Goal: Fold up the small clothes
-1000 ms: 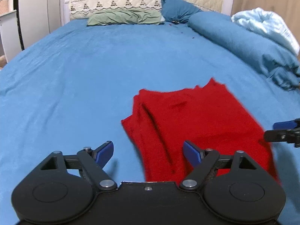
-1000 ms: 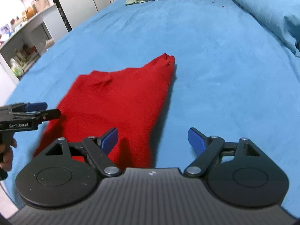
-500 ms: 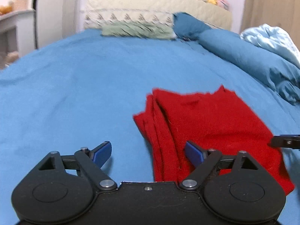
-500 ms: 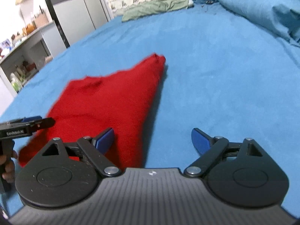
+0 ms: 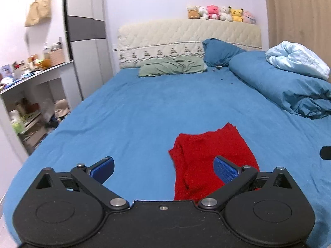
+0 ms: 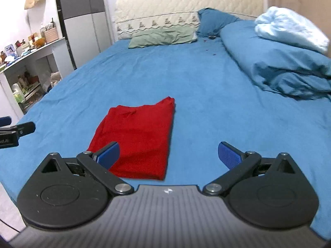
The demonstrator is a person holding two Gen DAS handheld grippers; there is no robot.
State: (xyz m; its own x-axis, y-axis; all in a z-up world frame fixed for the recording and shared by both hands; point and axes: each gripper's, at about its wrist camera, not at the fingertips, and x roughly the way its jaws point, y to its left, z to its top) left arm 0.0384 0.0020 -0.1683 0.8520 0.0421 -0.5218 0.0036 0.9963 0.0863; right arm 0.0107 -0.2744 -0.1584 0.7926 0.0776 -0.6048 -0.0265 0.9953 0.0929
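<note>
The bed point(image 5: 144, 107) is lying under a blue sheet and filling most of both views, with a quilted cream headboard point(image 5: 186, 33) standing at its far end. A rolled blue duvet point(image 5: 279, 86) is running along the bed's right side, and a pale blue blanket point(image 5: 298, 60) is resting on top of it. A green pillow point(image 5: 171, 67) and a blue pillow point(image 5: 219, 51) are leaning at the headboard. A white shelf unit point(image 5: 31, 95) is standing beside the bed on the left.

The red garment point(image 6: 138, 136) is lying folded into a flat rectangle on the sheet near the bed's front edge, touched by neither tool. The left hand-held gripper point(image 5: 163, 168) is hovering above the sheet with its blue pads spread wide, nothing between them. The right hand-held gripper point(image 6: 168, 154) is likewise hovering with its pads spread wide and holding nothing. A row of small plush toys point(image 5: 221, 13) is sitting on top of the headboard.
</note>
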